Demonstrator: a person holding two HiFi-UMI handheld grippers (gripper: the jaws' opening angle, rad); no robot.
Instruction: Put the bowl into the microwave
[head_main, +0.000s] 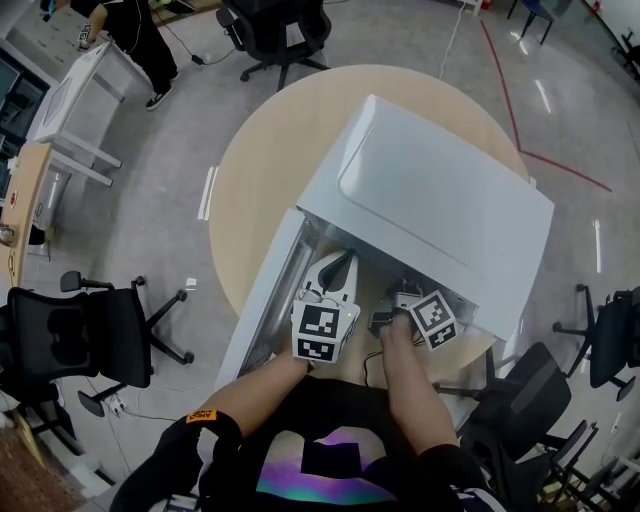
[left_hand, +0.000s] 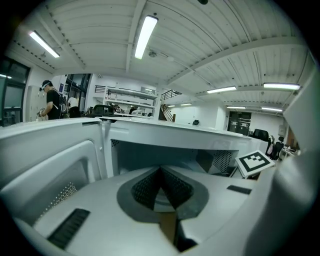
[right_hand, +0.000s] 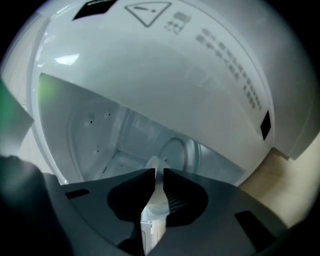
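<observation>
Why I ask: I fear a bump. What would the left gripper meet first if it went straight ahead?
The left gripper points into the open microwave; the way looks free up to the back wall of its chamber, probably the first contact, though depth is unclear.

Black T-shirt (head_main: 335, 405) with pastel chest print (head_main: 305, 478); orange tag (head_main: 202, 416) on the left sleeve (head_main: 222, 438)

Open-plan office lab, swivel chairs (head_main: 70, 335), desks (head_main: 88, 75), ceiling strip lights (left_hand: 145, 35)
</observation>
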